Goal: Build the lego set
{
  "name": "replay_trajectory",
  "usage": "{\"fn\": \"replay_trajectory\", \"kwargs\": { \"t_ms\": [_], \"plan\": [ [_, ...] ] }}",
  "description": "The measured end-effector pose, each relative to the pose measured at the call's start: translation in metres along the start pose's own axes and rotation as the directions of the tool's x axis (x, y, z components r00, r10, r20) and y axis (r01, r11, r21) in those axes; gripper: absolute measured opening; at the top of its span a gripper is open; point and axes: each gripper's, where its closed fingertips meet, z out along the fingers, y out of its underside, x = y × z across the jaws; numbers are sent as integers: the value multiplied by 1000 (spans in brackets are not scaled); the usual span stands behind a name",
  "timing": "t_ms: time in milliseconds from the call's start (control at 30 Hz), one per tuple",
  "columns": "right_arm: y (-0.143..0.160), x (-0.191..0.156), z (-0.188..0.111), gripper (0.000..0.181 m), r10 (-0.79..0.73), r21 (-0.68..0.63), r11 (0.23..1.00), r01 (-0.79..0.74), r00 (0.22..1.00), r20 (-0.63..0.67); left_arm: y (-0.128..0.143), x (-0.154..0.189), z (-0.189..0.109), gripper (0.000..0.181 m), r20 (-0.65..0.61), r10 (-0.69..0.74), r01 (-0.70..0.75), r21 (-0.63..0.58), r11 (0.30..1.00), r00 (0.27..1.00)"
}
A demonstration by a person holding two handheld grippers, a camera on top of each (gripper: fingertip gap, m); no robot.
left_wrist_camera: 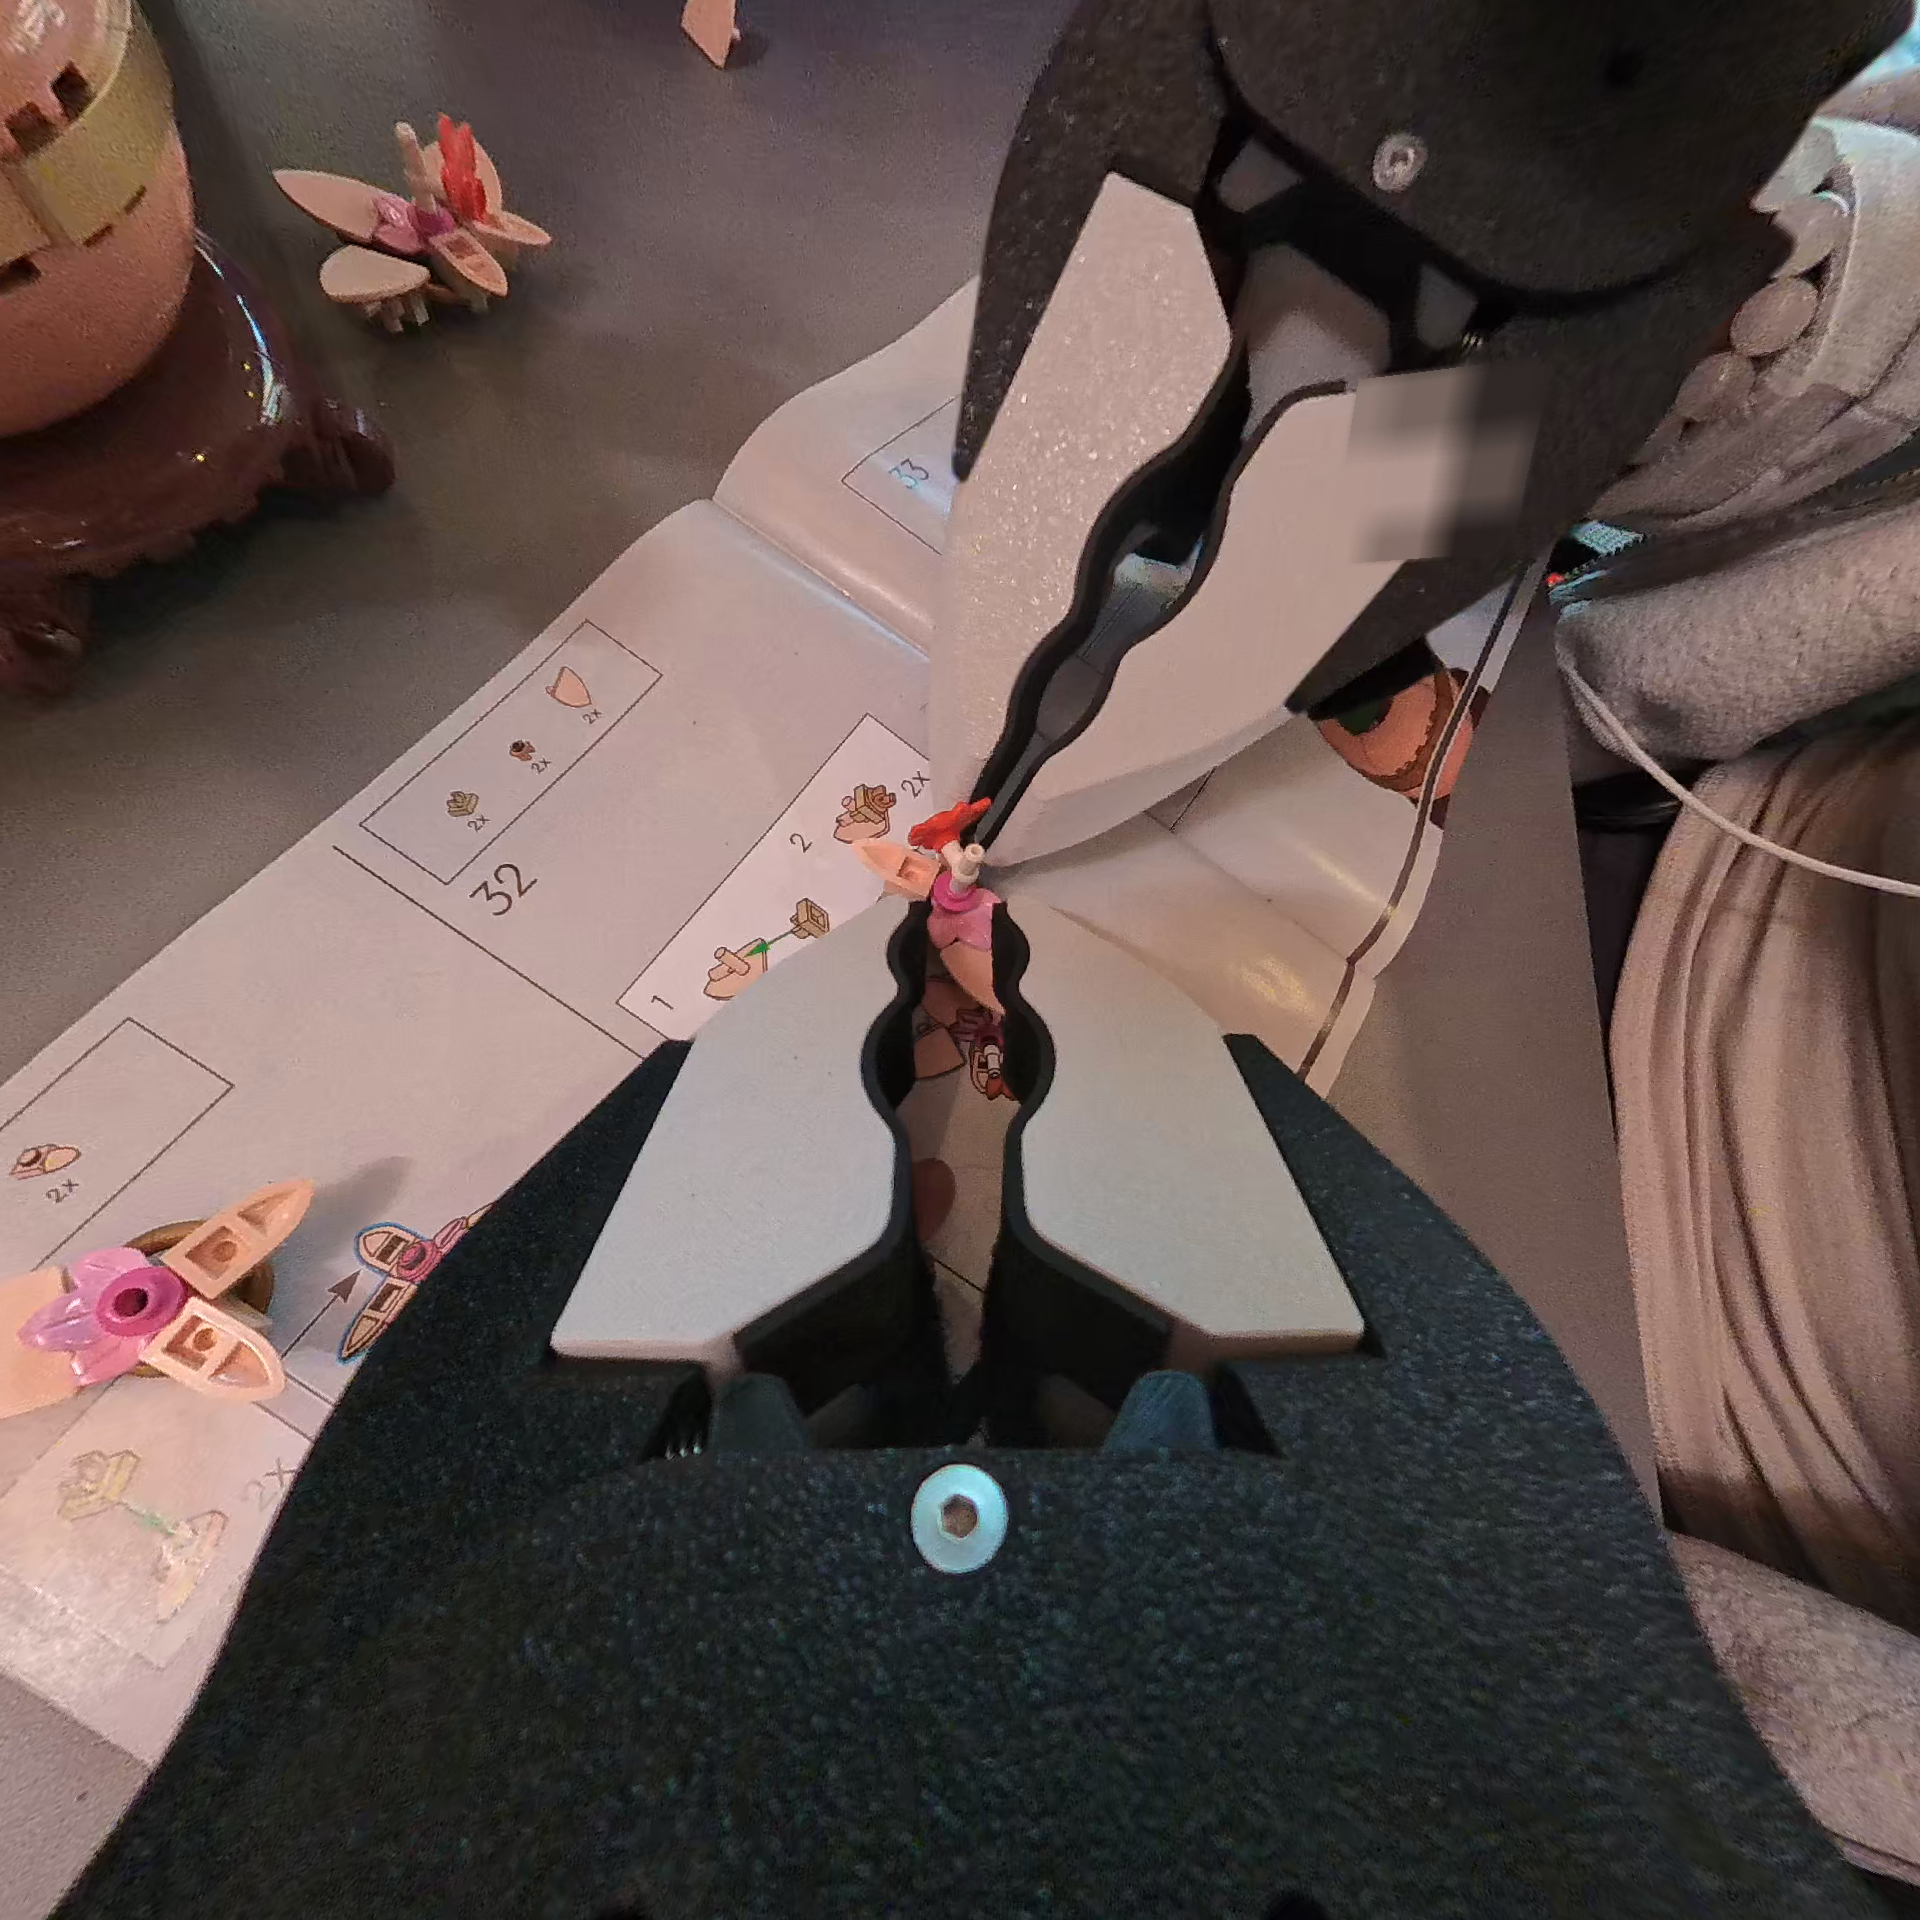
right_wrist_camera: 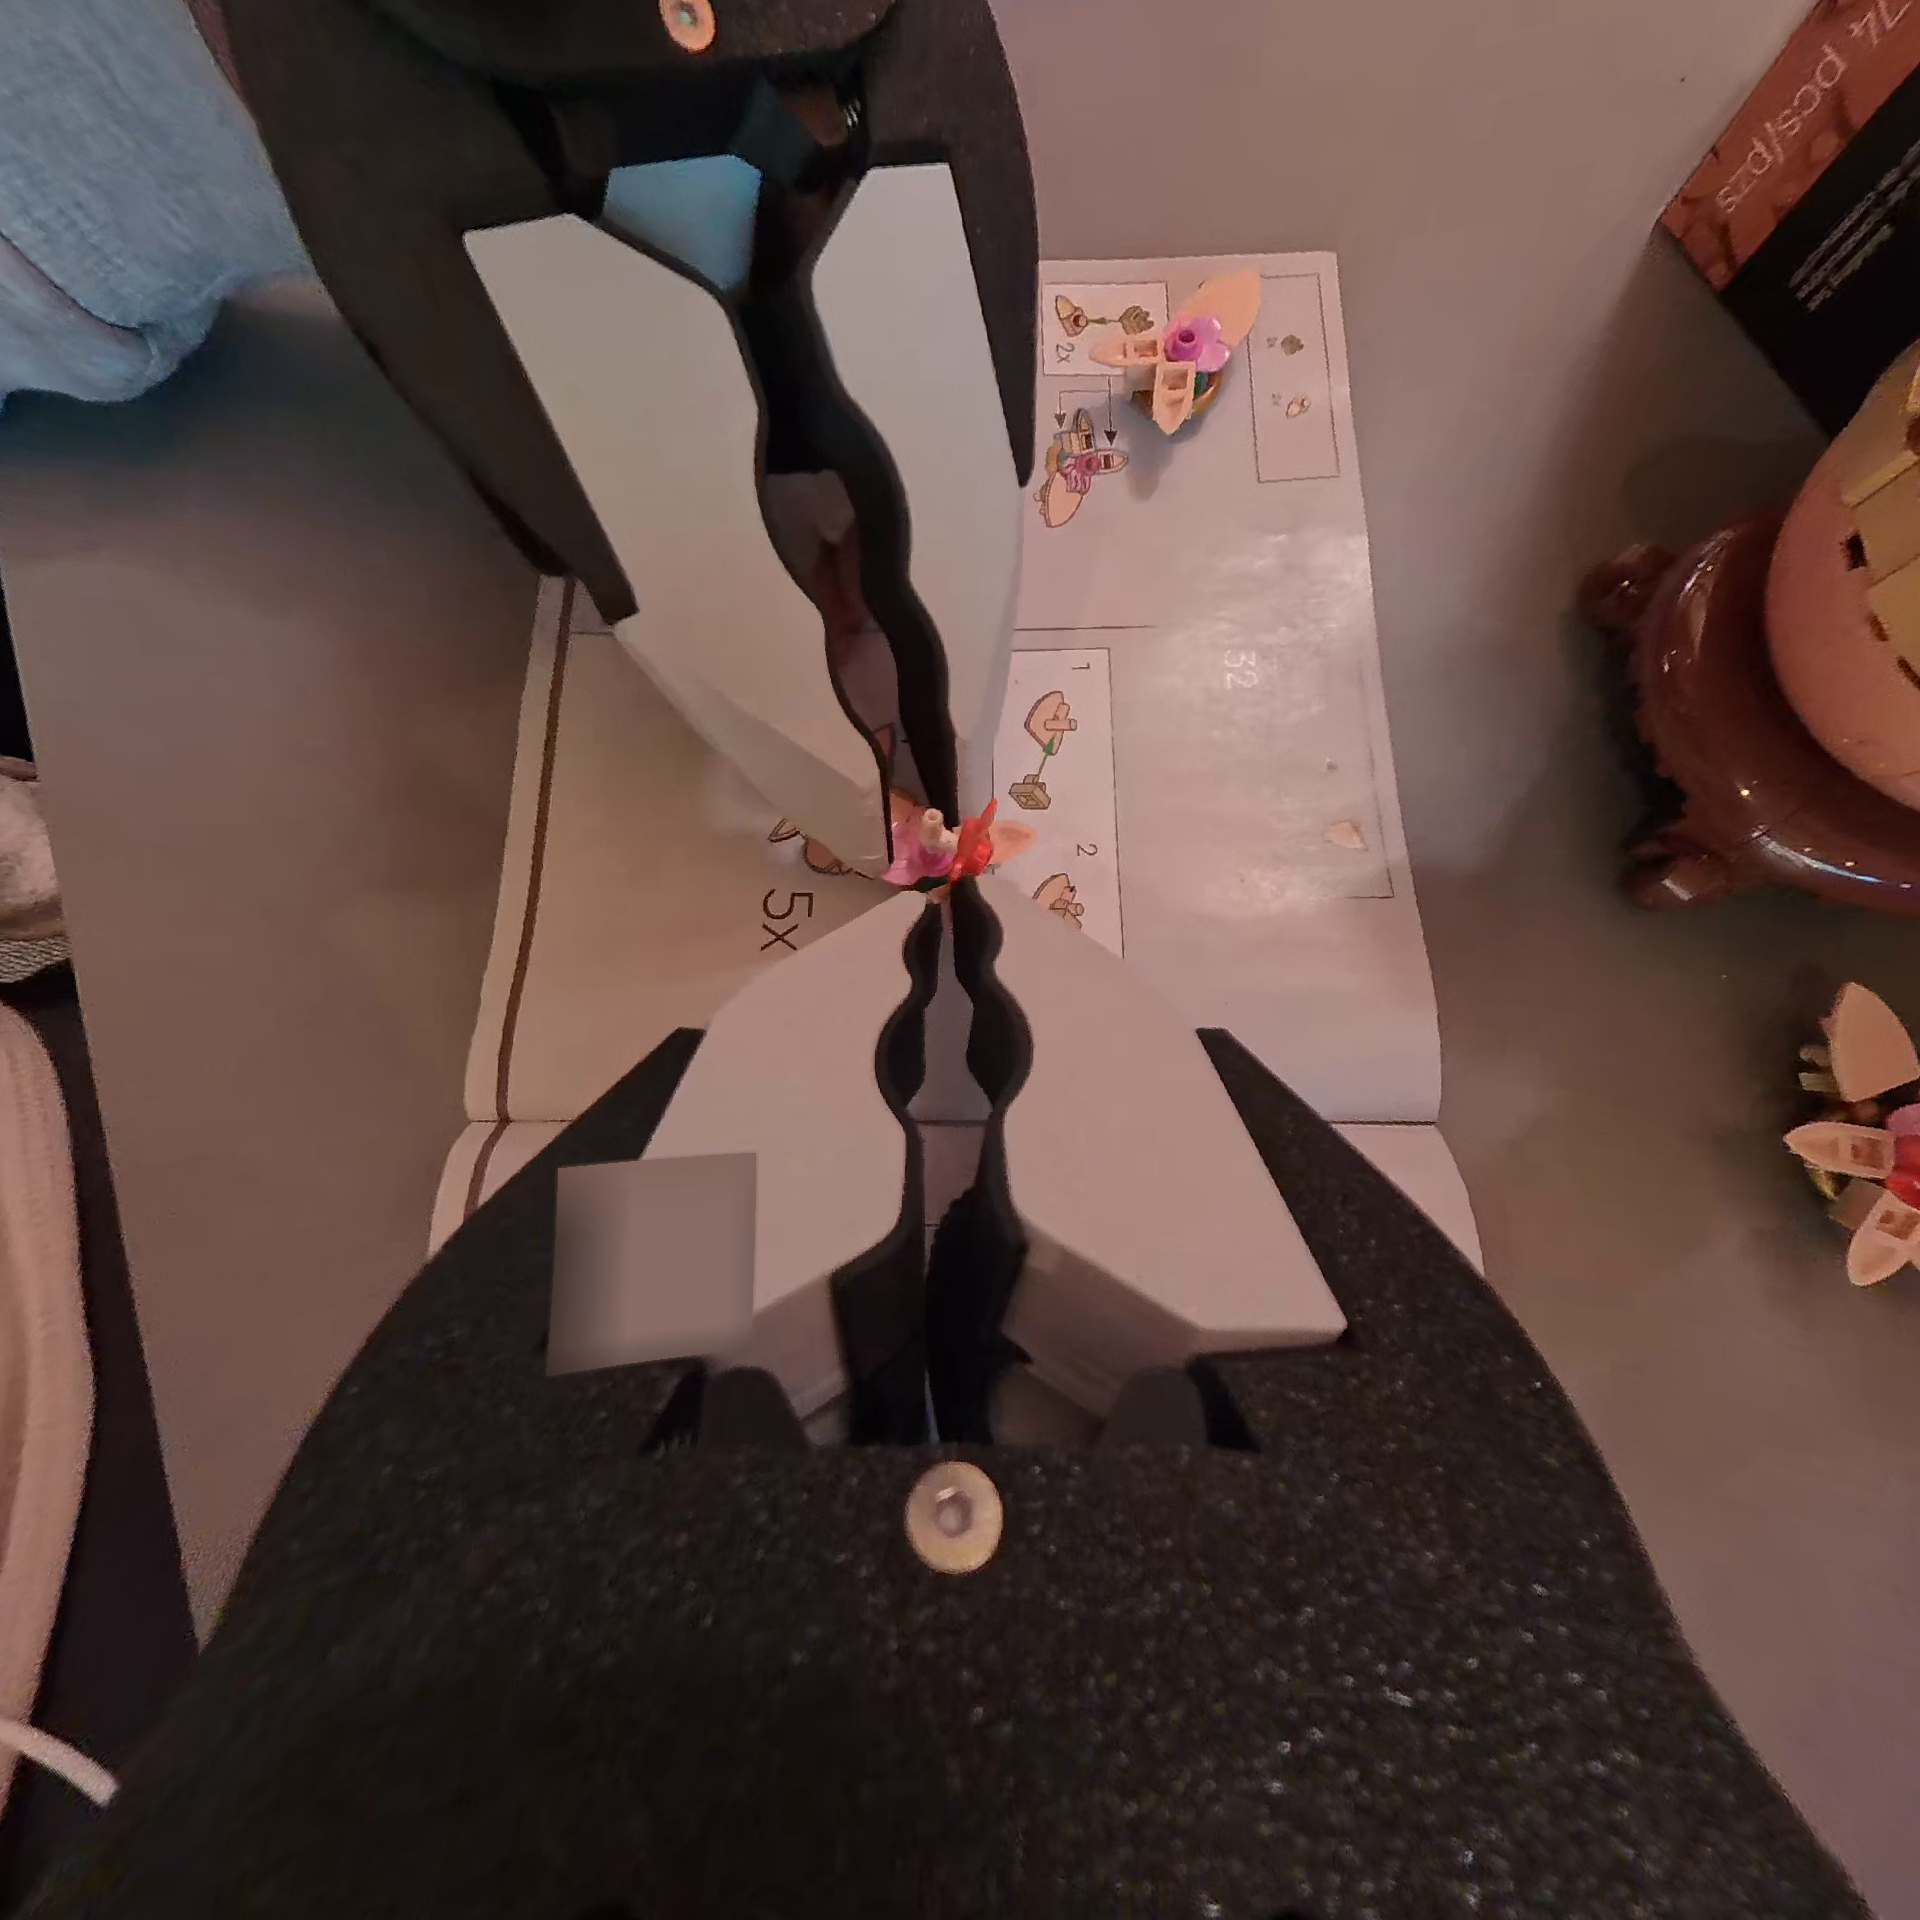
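Observation:
My left gripper (left_wrist_camera: 961,914) is shut on a small flower assembly (left_wrist_camera: 964,935) with a pink centre, peach petals and a white peg pointing up. It is held above the open instruction booklet (left_wrist_camera: 416,987). My right gripper (right_wrist_camera: 948,899) is shut on a red translucent piece (right_wrist_camera: 975,840), which touches the flower assembly (right_wrist_camera: 912,854) next to the peg. In the left wrist view the right gripper (left_wrist_camera: 982,831) comes in from the upper right with the red piece (left_wrist_camera: 940,826). In the right wrist view the left gripper (right_wrist_camera: 914,821) comes down from the top.
A partly built flower (left_wrist_camera: 156,1320) (right_wrist_camera: 1184,353) lies on the booklet (right_wrist_camera: 1247,779). A flower with a red centre (left_wrist_camera: 426,223) (right_wrist_camera: 1860,1174) lies on the grey table. A brown stand with a peach pot (left_wrist_camera: 156,447) (right_wrist_camera: 1714,727) and a box (right_wrist_camera: 1818,156) stand nearby. Less than 4 cm separates the two grippers' tips. Left tips and right tips are each some 12 cm from the peach pot (right_wrist_camera: 1714,727). Look for it in the left wrist view (left_wrist_camera: 208,438) too.

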Motion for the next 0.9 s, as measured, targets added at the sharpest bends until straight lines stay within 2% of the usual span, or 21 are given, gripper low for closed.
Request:
{"fn": "replay_trajectory", "kwargs": {
  "t_ms": [33, 267, 433, 500, 633, 900],
  "plan": [
    [0, 0, 0, 3, -10, 1, 1000, 10, 1000, -11, 0, 0, 0, 11, -3, -3, 3, 0, 1000, 1000],
    [0, -1, 0, 3, -53, 28, 998, 55, 996, -67, 0, 0, 0, 11, -15, -21, 21, 3, 1000, 1000],
    [0, -4, -5, 0, -203, 25, 978, 208, 969, -141, 0, 0, 0, 11, -32, -40, 40, 4, 999, 999],
    [-2, -6, -9, 0, -309, 24, 948, 318, 933, -183, 0, 0, 0, 11, -36, -44, 45, 4, 999, 998],
    [-6, 1, -10, 0, -499, -65, 859, 508, 801, -332, 0, 0, 0, 11, -39, -48, 49, 3, 999, 998],
    [-2, 0, -3, 0, -510, -114, 859, 500, 808, -296, -1, 0, 0, 11, -39, -48, 48, 4, 999, 998]
  ]
}}
